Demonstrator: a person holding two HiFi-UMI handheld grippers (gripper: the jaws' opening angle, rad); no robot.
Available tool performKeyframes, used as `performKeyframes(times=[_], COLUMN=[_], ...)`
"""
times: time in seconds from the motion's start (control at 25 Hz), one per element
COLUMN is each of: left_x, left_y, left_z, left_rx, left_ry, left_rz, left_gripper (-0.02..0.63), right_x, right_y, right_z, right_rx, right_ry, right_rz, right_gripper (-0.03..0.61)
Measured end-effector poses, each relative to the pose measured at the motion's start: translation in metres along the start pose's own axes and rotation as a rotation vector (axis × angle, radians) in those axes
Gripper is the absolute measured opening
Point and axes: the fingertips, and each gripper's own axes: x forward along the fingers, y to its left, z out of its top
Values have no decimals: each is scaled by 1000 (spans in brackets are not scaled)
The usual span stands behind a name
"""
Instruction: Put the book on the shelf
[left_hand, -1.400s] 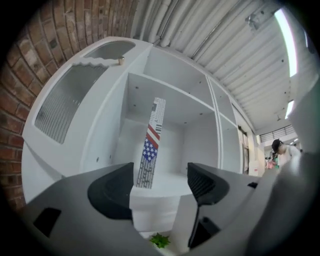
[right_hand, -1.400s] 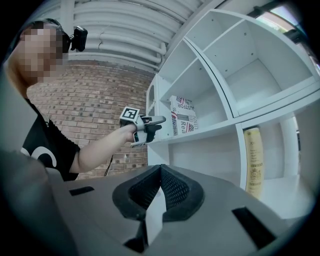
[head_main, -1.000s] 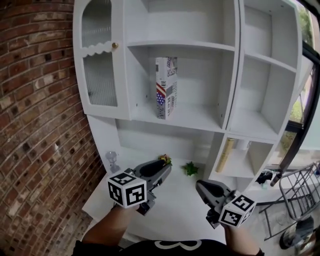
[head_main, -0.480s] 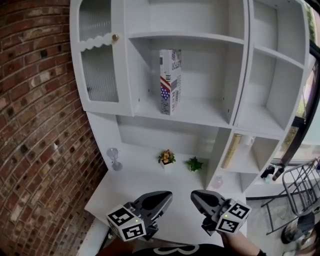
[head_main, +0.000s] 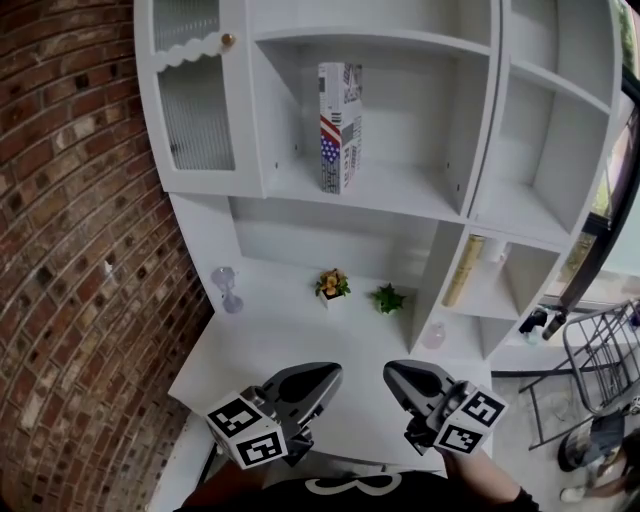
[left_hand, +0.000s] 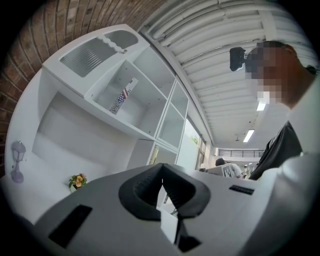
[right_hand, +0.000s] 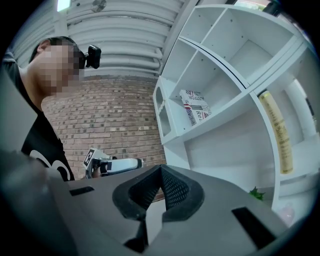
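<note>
1. Now, nearest the person: left gripper (head_main: 330, 372) and right gripper (head_main: 392, 370) sit low, side by side over the front edge of the white desk (head_main: 250, 345), well apart from everything on it.
2. Left gripper view: the jaws of the left gripper (left_hand: 162, 166) are pressed together with nothing between them. Right gripper view: the right gripper (right_hand: 161, 169) reads the same, closed and empty.
3. Mid-distance, at the back of the desk: a small flower pot (head_main: 332, 285), a green plant (head_main: 387, 298) just beside it, and a glass goblet (head_main: 226, 290) off to the left.
4. Further on, in a lower right cubby: a yellow roll (head_main: 462, 270) leaning upright.
5. Farthest: the book (head_main: 340, 125) stands upright on the middle shelf (head_main: 410, 195), left of centre. It appears clear of both side walls. Whether it touches the back panel cannot be told.
6. Judgement: placement looks finished and both tools are clear.
7. Risk: the book is tall and narrow and nothing props it, so a bump to the unit or a gripper brushing it could tip it sideways or off the front lip.
8. Risk: any reach back up passes over the pot and plant, and a low path could knock them.
9. Risk: a correction would need the jaws parted first, since closed tips would only shove the book.
</note>
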Motion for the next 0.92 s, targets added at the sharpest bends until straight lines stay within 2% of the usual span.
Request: performKeyframes(times=[0.4, 0.92], left_x=[9, 21], left_y=[-14, -17], left_z=[3, 3], left_rx=[24, 43], left_ry=[15, 38], left_rz=[-24, -14], left_gripper=[3, 3], right_x=[-8, -18], right_y=[4, -6], right_z=[10, 13], right_rx=[-21, -42], right_ry=[17, 18], right_rz=[-8, -28], right_gripper=[9, 8])
